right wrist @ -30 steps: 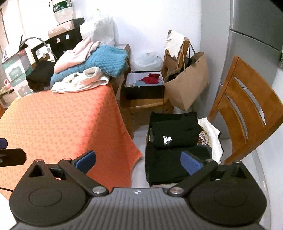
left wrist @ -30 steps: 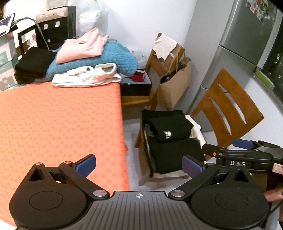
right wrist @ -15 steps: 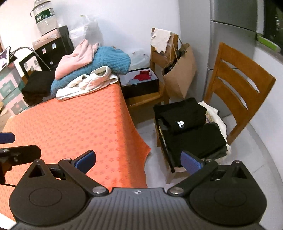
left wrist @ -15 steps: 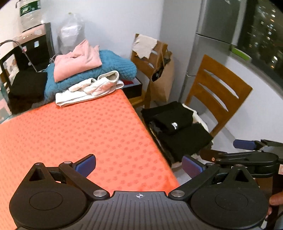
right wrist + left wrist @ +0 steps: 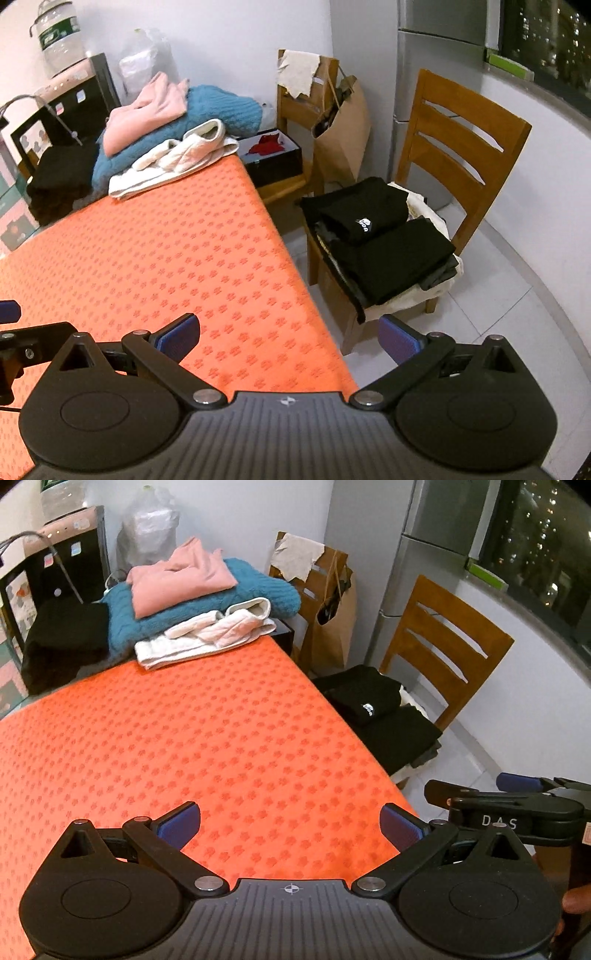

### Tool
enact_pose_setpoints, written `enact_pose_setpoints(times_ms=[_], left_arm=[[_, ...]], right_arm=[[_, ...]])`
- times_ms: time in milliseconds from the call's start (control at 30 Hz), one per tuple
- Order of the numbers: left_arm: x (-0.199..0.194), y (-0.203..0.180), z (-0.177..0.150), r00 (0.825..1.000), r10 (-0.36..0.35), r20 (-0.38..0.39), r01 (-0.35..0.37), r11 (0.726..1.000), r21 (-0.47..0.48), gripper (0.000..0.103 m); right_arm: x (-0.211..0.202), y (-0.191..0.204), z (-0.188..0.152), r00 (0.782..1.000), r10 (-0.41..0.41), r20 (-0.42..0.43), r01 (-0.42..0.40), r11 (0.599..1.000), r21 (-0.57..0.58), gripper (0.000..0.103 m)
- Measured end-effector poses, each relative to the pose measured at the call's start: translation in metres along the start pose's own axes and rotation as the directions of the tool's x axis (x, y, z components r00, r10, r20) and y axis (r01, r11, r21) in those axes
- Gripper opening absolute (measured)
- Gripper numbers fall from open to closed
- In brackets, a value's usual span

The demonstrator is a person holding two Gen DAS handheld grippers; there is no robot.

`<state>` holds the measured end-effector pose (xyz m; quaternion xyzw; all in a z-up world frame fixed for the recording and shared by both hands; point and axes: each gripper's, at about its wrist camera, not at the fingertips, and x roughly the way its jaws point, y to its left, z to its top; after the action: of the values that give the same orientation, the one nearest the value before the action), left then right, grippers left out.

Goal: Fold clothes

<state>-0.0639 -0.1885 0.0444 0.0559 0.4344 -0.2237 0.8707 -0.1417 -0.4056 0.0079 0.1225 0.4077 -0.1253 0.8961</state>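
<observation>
Clothes (image 5: pixel 207 602) piled far end | orange tablecloth (image 5: pixel 184 738) bare | chair (image 5: pixel 454 147) beside

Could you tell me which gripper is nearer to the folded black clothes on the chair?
Right. The right gripper hangs at the table's edge, beside the black clothes. The left gripper sits over the orange tablecloth, further from them.
</observation>
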Motion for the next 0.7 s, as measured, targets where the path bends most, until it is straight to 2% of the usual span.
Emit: enact_pose_setpoints(times_ms=[400, 700], left_arm=[[-0.016, 0.037, -0.010, 1.000, 0.006, 0.005, -0.006, 1.000, -0.028, 0.103], [-0.021, 0.055, -0.005, 0.991, 0.134, 0.016, -0.132, 0.988, -0.075, 0.103]], right_arm=[[-0.014, 0.041, -0.001, 1.000, -0.001, 0.027, 0.002, 0.999, -0.032, 0.103], [-0.006, 0.072, 0.024, 0.997, 0.057, 0.042, -0.051, 0.989, -0.137, 0.103]])
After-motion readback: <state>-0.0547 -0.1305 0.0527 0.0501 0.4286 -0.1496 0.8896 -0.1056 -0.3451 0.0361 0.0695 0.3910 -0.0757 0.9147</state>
